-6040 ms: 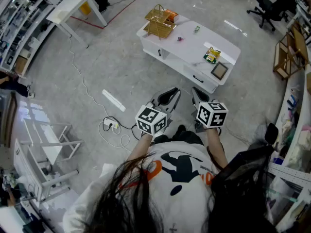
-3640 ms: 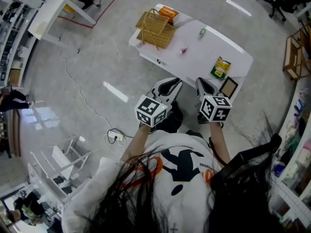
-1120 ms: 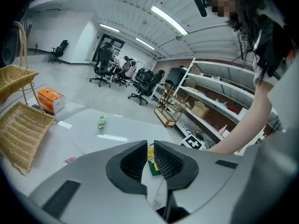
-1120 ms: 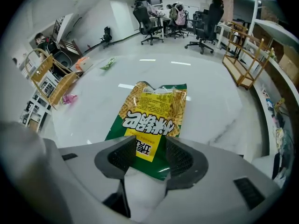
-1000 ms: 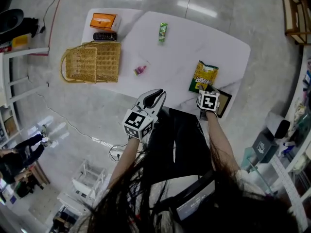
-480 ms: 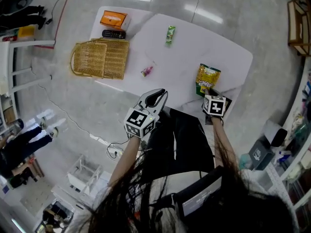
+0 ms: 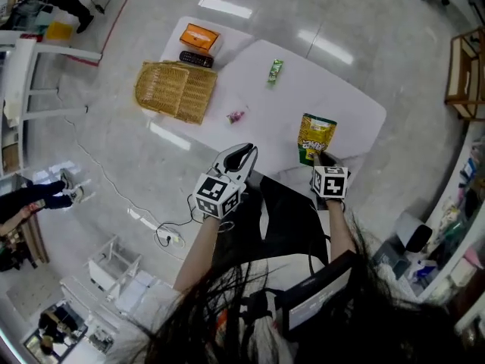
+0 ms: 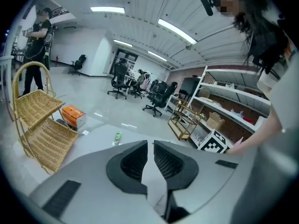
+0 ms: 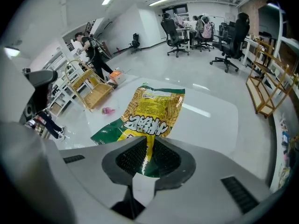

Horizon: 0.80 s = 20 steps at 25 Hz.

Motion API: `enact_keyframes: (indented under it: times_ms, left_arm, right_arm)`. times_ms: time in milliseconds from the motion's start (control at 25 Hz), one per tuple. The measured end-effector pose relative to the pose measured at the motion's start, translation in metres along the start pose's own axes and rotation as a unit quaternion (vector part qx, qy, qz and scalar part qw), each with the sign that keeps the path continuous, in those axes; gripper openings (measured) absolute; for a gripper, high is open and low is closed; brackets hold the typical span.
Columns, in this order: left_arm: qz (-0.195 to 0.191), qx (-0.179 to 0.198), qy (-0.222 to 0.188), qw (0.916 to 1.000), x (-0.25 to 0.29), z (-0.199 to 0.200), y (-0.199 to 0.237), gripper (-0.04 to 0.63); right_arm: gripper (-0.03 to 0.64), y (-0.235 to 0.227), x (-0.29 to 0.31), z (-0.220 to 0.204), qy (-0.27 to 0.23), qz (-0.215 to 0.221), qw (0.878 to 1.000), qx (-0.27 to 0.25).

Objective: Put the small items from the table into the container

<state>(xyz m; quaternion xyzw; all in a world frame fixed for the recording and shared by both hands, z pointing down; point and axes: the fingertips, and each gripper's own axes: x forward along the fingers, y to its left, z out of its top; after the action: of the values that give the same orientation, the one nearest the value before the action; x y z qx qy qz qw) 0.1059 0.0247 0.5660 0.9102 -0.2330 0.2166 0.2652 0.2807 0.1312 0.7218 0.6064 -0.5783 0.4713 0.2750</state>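
R gripper (image 9: 147, 155) clamped on near edge of yellow snack bag (image 9: 152, 108), over white table (image 7: 341, 101). L gripper (image 8: 150, 160) jaws nearly together, empty. Wicker basket (image 7: 176, 91) well apart, table's left end.

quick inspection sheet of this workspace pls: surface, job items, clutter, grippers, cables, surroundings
surface: white table, mostly bare
job's things: wicker basket at the table's left end; snack bag at the near edge; green packet and pink item loose on top
clutter: orange box and remote beside the basket
grippers: right hand-held gripper shut on the snack bag's edge; left hand-held gripper nearly closed, nothing between
cables: power strip with cable on the floor
surroundings: wooden rack; office chairs
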Motion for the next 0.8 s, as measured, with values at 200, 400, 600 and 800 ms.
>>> enact_keyframes:
  times_ms: [200, 400, 600, 800]
  left_arm:
    - [0.027, -0.004, -0.026, 0.9993, -0.023, 0.02, -0.002, 0.038]
    - [0.061, -0.013, -0.046, 0.997, -0.051, 0.034, 0.016, 0.037]
    - [0.097, -0.036, -0.067, 0.9923, -0.081, 0.043, 0.045, 0.038]
    - [0.116, -0.042, -0.076, 0.9894, -0.106, 0.051, 0.078, 0.038]
  right_arm:
    - [0.063, 0.026, -0.03, 0.027, -0.013, 0.021, 0.999, -0.03]
    - [0.063, 0.06, -0.046, 0.061, -0.03, 0.044, 0.997, -0.062]
    - [0.063, 0.096, -0.052, 0.101, -0.047, 0.062, 0.992, -0.097]
    - [0.063, 0.146, -0.047, 0.133, -0.055, 0.087, 0.987, -0.123]
